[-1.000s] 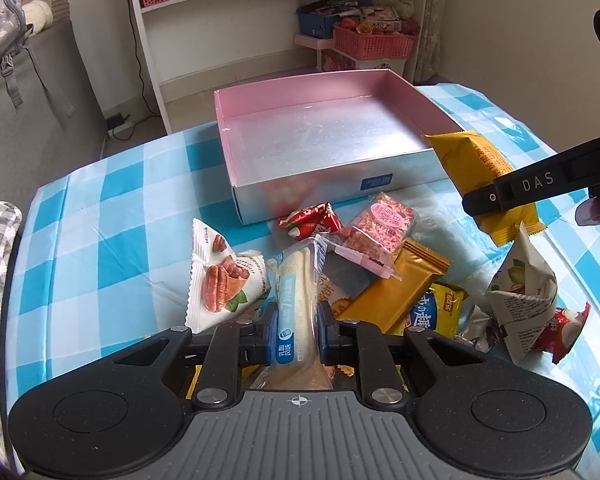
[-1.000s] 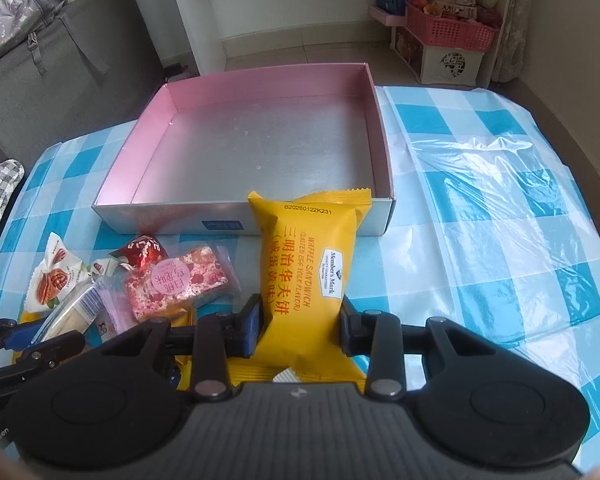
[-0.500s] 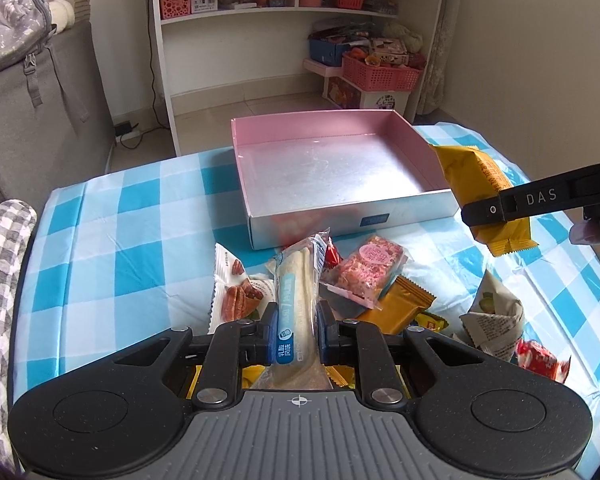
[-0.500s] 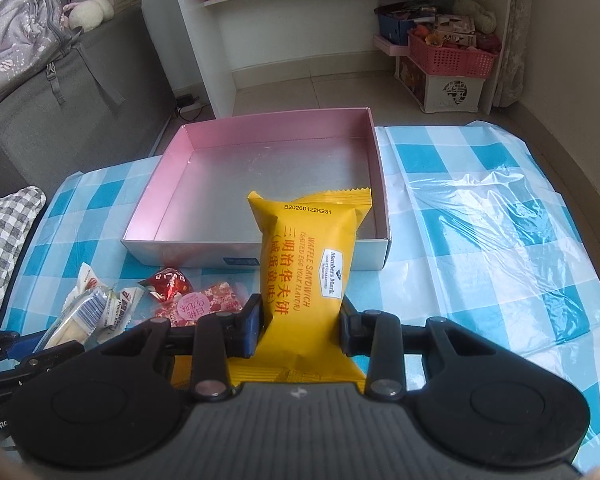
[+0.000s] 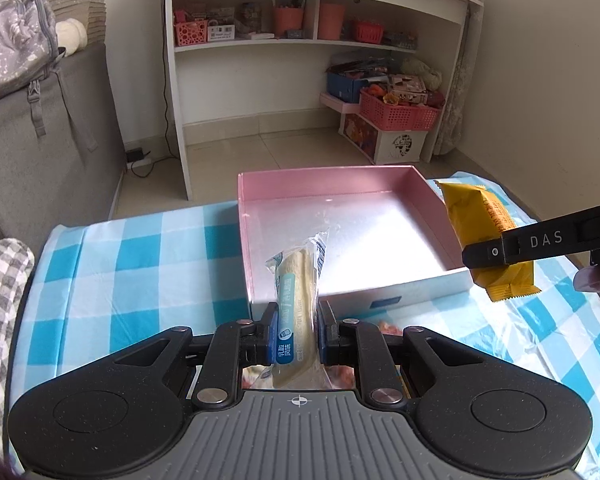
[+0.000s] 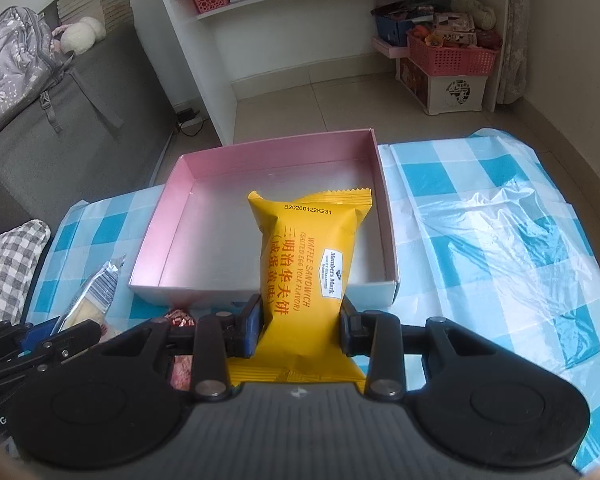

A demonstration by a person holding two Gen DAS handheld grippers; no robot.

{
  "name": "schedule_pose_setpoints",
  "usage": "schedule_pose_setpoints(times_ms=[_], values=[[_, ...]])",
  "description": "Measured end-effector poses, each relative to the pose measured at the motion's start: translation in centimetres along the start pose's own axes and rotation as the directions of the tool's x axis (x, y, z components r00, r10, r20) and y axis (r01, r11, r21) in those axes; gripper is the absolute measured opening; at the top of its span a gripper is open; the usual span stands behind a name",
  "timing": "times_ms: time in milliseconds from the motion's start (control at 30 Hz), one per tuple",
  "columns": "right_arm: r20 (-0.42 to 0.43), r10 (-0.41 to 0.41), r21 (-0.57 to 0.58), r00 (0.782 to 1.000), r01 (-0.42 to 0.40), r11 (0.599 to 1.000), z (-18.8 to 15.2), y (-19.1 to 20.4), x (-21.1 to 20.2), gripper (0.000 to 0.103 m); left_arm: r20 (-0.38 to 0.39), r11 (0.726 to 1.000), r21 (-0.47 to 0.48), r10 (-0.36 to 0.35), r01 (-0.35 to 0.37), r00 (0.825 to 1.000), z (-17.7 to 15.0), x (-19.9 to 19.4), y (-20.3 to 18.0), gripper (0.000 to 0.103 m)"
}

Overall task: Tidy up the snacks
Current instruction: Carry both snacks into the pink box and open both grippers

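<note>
Snacks are held up in both grippers, just in front of the pink box (image 5: pixel 340 236) on the blue checked tablecloth (image 5: pixel 148 264). The left gripper (image 5: pixel 298 334) squeezes a long pale snack stick (image 5: pixel 296 292) in a clear wrapper, tip toward the box. The right gripper (image 6: pixel 300 322) squeezes a yellow waffle packet (image 6: pixel 310 256), and the box lies right past its fingers.

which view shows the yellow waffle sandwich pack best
The right wrist view: the yellow waffle sandwich pack faces the camera with its print readable, clamped in the right tongs. The left wrist view shows it only at the right edge, seen side-on and partly covered by a tong arm.
</note>
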State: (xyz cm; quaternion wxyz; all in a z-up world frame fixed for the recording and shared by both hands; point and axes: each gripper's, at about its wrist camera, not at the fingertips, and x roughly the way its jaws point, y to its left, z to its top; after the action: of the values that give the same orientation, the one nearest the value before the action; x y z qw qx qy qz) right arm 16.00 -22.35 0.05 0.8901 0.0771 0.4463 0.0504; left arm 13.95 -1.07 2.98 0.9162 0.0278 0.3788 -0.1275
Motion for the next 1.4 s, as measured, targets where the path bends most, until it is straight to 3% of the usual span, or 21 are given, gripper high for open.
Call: schedule_pose_setpoints(times_ms=[267,533,967,1067,1233,1400], values=[[0.021,-0.010,-0.066,1.000,0.011,0.998,3.7,-0.2,4.1,0.034,0.039,1.000,0.015,0.021,-0.022,0.999,3.4,5.9,-0.8,0.017],[0.009,0.008,-0.072,1.000,-0.008,0.997,5.3,-0.3,8.2,0.034,0.008,0.999,0.032,0.043,-0.043,0.999,4.0,11.4,-1.0,0.017],[-0.017,-0.017,-0.099,1.000,0.015,0.995,5.6,0.2,10.7,0.036,-0.007,0.995,0.072,0.064,-0.064,0.998,4.0,14.1,-1.6,0.017],[-0.012,-0.014,-0.105,1.000,0.012,0.994,5.6,0.3,10.5,0.039,0.005,0.996,0.073,0.056,-0.056,0.998,4.0,13.9,-1.7,0.022],[0.014,-0.019,-0.128,1.000,0.021,0.992,5.7,0.5,9.6,0.065,-0.001,0.995,0.089,0.036,-0.035,0.999,4.0,13.2,-2.1,0.028],[0.032,-0.022,-0.133,0.999,0.026,0.991,5.7,0.6,8.3,0.075,0.017,0.996,0.086,0.029,-0.031,0.999,3.7,11.6,-2.3,0.056]])
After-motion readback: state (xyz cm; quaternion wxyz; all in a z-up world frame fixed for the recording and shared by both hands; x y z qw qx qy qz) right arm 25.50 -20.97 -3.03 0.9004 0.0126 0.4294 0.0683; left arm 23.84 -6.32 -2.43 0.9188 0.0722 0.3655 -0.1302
